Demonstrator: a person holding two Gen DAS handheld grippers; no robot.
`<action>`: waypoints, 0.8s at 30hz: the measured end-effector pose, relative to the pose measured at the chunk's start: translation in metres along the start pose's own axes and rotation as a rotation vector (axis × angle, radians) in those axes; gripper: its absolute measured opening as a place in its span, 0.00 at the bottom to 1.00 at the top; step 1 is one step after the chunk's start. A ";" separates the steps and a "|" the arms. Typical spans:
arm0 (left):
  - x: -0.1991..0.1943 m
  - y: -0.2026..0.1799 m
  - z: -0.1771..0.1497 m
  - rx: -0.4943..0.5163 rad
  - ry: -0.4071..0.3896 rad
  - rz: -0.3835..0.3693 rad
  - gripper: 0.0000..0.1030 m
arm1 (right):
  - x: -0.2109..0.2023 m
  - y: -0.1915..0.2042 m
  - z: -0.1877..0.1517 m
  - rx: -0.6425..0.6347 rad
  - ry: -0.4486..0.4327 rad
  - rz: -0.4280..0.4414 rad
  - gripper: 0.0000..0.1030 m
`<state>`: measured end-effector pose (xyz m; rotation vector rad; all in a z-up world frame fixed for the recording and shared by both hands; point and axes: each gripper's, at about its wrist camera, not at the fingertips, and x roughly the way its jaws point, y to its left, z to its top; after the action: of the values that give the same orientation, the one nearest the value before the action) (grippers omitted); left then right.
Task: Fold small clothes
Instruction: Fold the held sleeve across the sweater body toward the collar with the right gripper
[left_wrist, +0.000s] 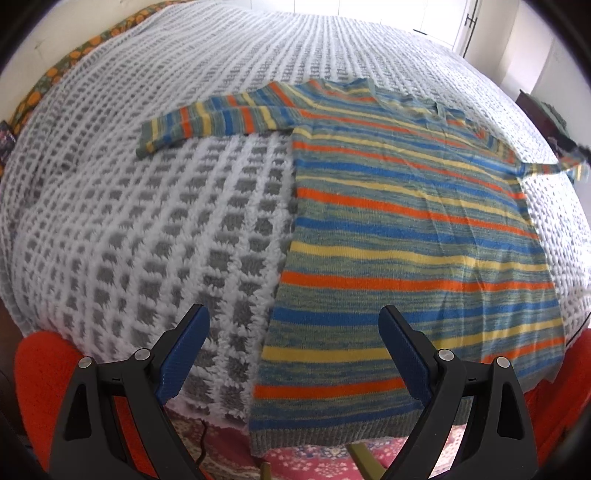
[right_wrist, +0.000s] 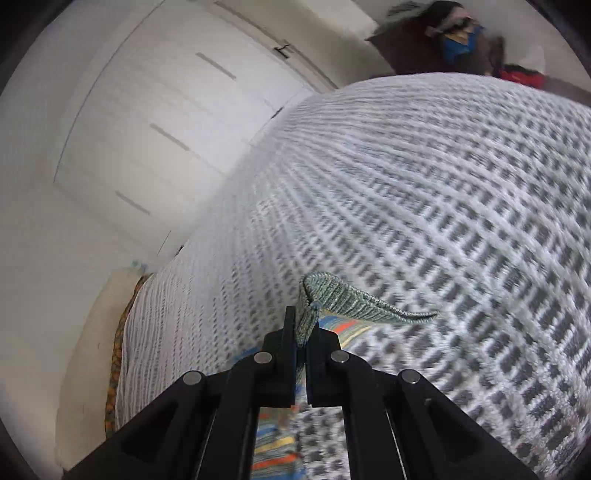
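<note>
A striped knit sweater (left_wrist: 406, 229) in blue, orange, yellow and green lies flat on the bed, its hem hanging over the near edge. Its left sleeve (left_wrist: 218, 114) lies stretched out to the left. My left gripper (left_wrist: 295, 321) is open and empty, held above the hem's left corner. My right gripper (right_wrist: 304, 325) is shut on the grey-green ribbed cuff (right_wrist: 351, 295) of the right sleeve and holds it lifted off the bed. That lifted sleeve shows blurred at the far right of the left wrist view (left_wrist: 554, 166).
A white and grey checked blanket (left_wrist: 147, 229) covers the bed and also fills the right wrist view (right_wrist: 443, 192). A white wardrobe (right_wrist: 147, 129) stands beyond the bed. Dark furniture with clutter (right_wrist: 454, 40) is at the far corner. A patterned rug (left_wrist: 325, 458) lies below the bed edge.
</note>
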<state>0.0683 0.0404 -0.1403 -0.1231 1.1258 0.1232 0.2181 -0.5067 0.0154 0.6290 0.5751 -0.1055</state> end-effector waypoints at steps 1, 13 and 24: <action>0.000 0.002 -0.001 -0.006 -0.001 -0.006 0.91 | 0.006 0.030 -0.003 -0.058 0.018 0.031 0.03; 0.001 0.051 -0.018 -0.137 0.001 -0.002 0.91 | 0.154 0.242 -0.291 -0.530 0.601 0.262 0.58; 0.008 0.031 -0.005 -0.055 -0.019 -0.018 0.91 | 0.087 0.127 -0.246 -0.496 0.438 0.001 0.58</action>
<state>0.0625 0.0709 -0.1506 -0.1808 1.1020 0.1388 0.2069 -0.2539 -0.1267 0.1628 0.9851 0.1785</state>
